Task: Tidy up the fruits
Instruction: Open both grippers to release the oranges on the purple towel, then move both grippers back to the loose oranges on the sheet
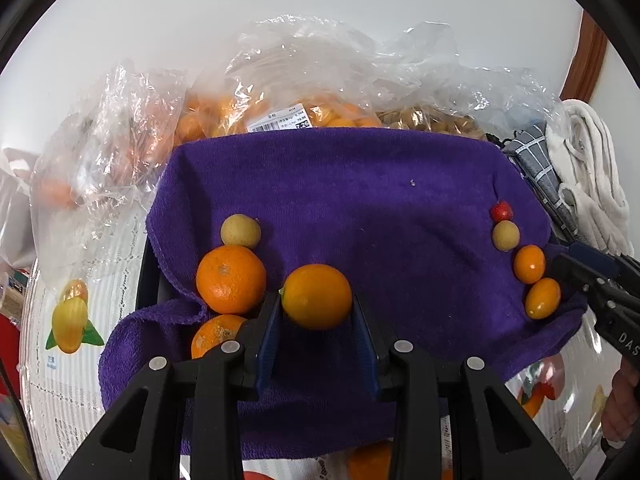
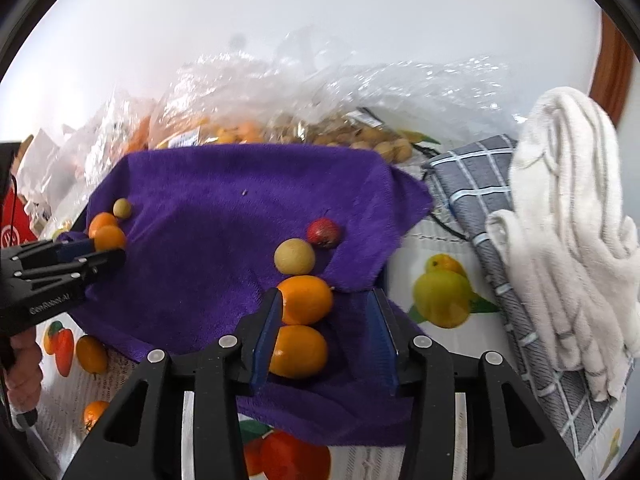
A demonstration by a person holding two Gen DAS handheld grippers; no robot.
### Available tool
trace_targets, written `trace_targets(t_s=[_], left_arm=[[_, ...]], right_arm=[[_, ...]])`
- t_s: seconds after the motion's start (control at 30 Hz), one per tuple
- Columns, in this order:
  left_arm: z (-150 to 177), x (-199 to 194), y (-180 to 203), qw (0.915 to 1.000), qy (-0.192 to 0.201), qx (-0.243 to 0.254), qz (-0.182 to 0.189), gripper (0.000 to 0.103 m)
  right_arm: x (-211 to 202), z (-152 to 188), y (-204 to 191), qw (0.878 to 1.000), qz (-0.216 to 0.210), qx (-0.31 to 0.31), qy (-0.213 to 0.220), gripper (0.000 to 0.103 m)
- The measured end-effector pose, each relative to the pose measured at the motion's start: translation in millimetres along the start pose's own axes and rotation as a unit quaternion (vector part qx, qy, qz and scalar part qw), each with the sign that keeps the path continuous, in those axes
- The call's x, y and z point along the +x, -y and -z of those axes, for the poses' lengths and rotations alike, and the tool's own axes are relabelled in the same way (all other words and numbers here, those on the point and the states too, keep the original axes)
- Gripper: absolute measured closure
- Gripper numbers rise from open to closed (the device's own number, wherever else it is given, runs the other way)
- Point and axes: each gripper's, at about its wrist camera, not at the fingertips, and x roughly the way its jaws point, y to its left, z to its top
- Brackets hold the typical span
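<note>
A: Left gripper (image 1: 316,312)?
B: Clamped on a round orange fruit (image 1: 316,296), over the purple towel (image 1: 360,200), beside two mandarins (image 1: 231,279).
A: Right gripper (image 2: 326,334)?
B: Spread apart, two kumquats (image 2: 304,300) against the left finger, longan (image 2: 294,256) and red fruit (image 2: 323,232) beyond.

The left tool (image 1: 316,312) points forward and slightly down, its two blue-padded fingers (image 1: 269,334) closed against either side of a round orange fruit (image 1: 316,296) held between the tips. Seen from the right wrist camera, it reaches in from the left edge, lying nearly level. The right tool (image 2: 326,320) points forward and down with its jaws spread wide, gripping nothing; its left pad (image 2: 267,340) is just beside two small orange fruits. A bare hand (image 2: 22,368) grips the left tool's handle; another hand (image 1: 622,404) holds the right one.
</note>
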Motion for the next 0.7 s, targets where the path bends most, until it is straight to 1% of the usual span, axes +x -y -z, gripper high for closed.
trace_targets(t_s=[0.03,0.1,0.17,0.3,0.47,0.63,0.7], left_arm=[[0,-2,0,1.0,-0.002,-0.003,0.003,0.068],[0,-9,-1,0.9999,-0.002,-0.009,0.01,0.059],[1,-19,-2,0.9998,0.007,-0.012,0.012,0.055],[7,-44,-6,0.9997,0.023,-0.009,0.005,0.054],[23,-76,-16,0.999,0.042,-0.015,-0.005,0.051],[43,-96,-33,0.9985,0.042,-0.033,-0.013,0.051],[53,-104,-42,0.9981,0.041,-0.043,-0.016,0.048]], right_arm=[[-4,0,1,1.0,0.003,0.002,0.003,0.059],[-12,1,4,1.0,0.005,0.005,0.006,0.059],[-18,2,5,1.0,0.008,0.008,0.01,0.059],[-34,7,4,1.0,0.016,0.01,0.017,0.059],[-57,15,1,0.999,0.017,0.021,0.024,0.059],[-75,28,-11,1.0,0.006,0.015,0.025,0.059],[-79,36,-20,1.0,0.001,0.009,0.022,0.058]])
